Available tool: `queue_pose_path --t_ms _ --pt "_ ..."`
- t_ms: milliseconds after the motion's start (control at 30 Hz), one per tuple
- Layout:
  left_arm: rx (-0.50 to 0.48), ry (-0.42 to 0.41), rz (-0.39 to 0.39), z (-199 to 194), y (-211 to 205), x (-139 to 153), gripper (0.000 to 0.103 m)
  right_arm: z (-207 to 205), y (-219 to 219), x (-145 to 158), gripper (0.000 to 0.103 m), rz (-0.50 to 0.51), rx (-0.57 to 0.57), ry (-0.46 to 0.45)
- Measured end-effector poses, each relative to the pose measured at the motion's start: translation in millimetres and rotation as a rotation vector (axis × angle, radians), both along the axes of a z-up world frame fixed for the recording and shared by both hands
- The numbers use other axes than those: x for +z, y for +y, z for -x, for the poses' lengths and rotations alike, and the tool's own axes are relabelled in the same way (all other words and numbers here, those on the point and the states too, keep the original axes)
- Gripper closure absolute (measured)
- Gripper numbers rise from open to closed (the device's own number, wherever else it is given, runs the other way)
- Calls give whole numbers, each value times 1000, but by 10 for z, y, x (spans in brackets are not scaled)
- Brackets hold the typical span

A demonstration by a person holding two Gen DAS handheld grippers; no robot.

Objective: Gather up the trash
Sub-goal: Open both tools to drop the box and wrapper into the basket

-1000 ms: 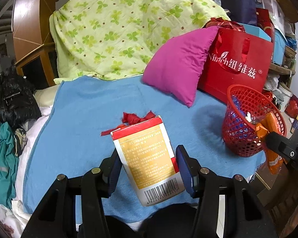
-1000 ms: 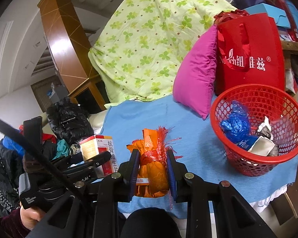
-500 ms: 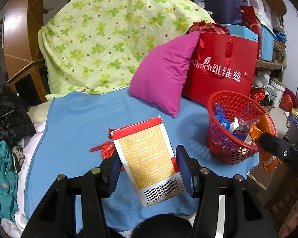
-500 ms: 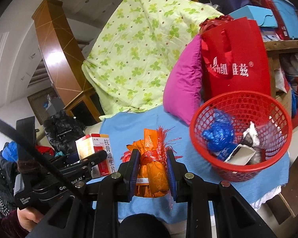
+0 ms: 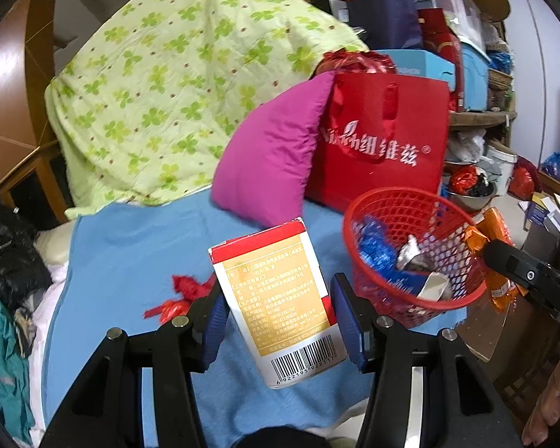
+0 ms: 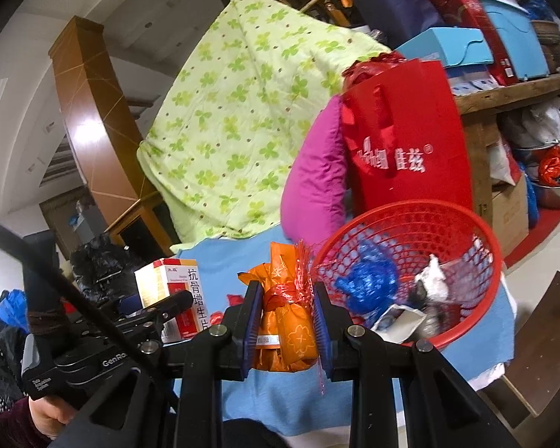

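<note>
left gripper (image 5: 278, 311) clamped the carton (image 5: 278, 306) by its side faces, lower centre; looked light, stiff, crushable | right gripper (image 6: 283, 323) pinched the orange wrapper (image 6: 285, 313), lower centre; soft, crinkly, likely slippery | red basket (image 6: 481, 298) sat right of centre

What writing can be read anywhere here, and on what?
"抗骨增生片": box face.
"6 922195 922117": box barcode.
"纽维兹", Latin word before it blurred: red bag.
"GenRo", cut off: left hand-held gripper.
Box's fine print, orange packet's sticker: unreadable.
</note>
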State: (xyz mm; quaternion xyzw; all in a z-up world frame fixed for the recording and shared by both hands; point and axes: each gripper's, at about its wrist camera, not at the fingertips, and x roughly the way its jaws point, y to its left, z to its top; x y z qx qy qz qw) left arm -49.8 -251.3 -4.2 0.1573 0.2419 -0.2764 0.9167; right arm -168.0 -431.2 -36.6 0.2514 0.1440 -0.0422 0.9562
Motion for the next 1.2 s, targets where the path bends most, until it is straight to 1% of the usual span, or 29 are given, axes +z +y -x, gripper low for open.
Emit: queue_pose_path --t_ms 133,300,333,367,533,600,633,667,700,767,900,967,1000,1033,1133,1200 --pt "-67 11 25 -50 -209 62 47 2 -254 -1 74 -28 -34 -2" --pt "-169 44 41 -148 -566 117 47 -34 -692 -77 74 -132 -85 -2" --pt "-197 58 47 -170 -663 120 46 -39 -764 -100 72 -153 -96 -1" --pt "-220 74 57 -198 -737 120 46 -46 -866 -140 72 -183 -112 1" --pt "-300 159 103 -347 -1104 86 43 -156 -1194 -290 72 -268 -162 17" --pt "-303 175 105 -430 -1253 49 42 -224 -1317 -372 72 -310 -184 35" --pt "-293 178 98 -465 -1306 26 37 -254 -1344 -393 72 -322 -193 44" --pt "-281 185 96 -497 -1329 2 36 -260 -1365 -413 72 -334 -197 49" --pt "-267 195 105 -531 -1312 -28 35 -249 -1370 -424 72 -338 -194 47" --pt "-254 212 115 -560 -1234 -81 33 -202 -1329 -422 71 -304 -195 51" --pt "-223 232 98 -581 -966 -211 32 -85 -1197 -434 69 -250 -197 71" --pt "-210 232 81 -574 -795 -277 32 -17 -1101 -419 61 -221 -193 74" --pt "-199 231 73 -563 -674 -315 31 10 -1051 -406 41 -208 -192 73" --pt "-184 229 69 -554 -536 -352 29 57 -975 -384 30 -188 -188 60" --pt "-138 214 55 -554 -163 -416 27 115 -769 -305 30 -132 -150 31" --pt "-88 189 43 -556 137 -448 27 132 -622 -237 30 -108 -122 14"
